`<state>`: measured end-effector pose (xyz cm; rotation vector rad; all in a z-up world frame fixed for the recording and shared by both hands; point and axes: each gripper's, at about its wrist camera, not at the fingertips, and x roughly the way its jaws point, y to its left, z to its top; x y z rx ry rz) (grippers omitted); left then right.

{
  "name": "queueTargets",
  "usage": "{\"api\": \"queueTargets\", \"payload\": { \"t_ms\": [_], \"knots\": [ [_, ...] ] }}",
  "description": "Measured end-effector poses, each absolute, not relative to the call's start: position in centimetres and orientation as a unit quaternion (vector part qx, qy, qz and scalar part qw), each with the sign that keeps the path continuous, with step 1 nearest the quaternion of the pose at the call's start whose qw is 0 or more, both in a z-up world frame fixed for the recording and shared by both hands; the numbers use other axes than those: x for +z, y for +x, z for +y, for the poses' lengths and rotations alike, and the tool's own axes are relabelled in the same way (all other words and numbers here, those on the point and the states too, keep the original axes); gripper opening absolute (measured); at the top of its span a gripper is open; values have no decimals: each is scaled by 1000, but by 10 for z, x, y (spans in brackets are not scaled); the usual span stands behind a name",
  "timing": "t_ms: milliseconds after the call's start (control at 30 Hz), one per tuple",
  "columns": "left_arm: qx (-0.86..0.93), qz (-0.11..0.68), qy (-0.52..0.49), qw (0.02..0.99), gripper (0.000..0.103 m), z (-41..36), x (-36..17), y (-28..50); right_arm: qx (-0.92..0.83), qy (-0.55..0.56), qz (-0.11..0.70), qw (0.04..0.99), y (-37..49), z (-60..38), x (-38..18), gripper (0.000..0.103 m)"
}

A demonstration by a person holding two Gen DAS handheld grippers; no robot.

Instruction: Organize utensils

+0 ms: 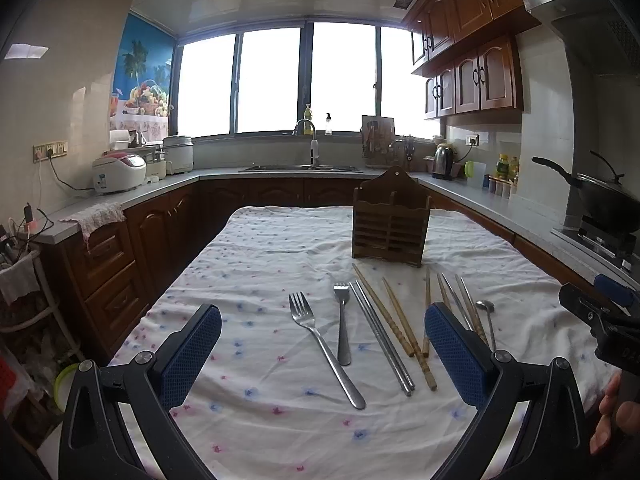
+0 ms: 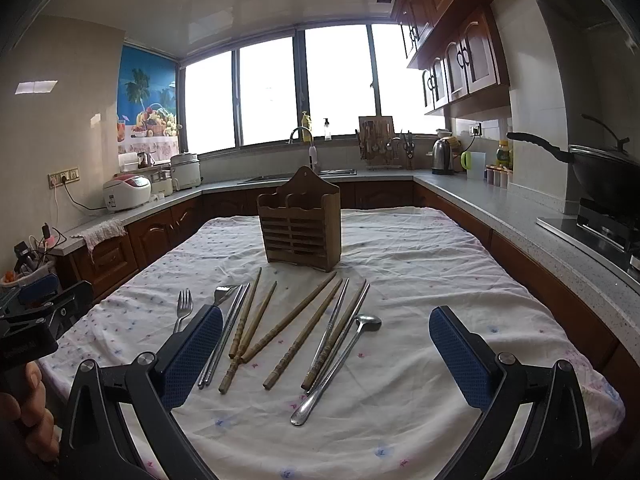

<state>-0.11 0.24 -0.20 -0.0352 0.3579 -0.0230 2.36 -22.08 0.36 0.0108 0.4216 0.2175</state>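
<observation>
While my left gripper (image 1: 323, 354) and right gripper (image 2: 325, 354) hang released, steel forks (image 1: 320, 344) and ribbed wooden chopsticks (image 2: 286, 322) lie between the jaws, slatted wooden holder (image 2: 300, 226) beyond them

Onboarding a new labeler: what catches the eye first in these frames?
The wooden holder standing upright mid-table on the floral cloth, apparently empty. In front of it lies a loose row of utensils: forks on the left, chopsticks in the middle, a spoon on the right. Both tools, left and right, hover open before them.
</observation>
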Motion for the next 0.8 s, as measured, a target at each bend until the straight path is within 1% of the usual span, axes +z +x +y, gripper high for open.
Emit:
{"api": "queueTargets", "payload": {
  "t_ms": [800],
  "knots": [
    [-19, 188, -25, 982, 102, 3, -1, 7, 105, 14, 219, 970, 30, -225, 4, 103]
  ]
}}
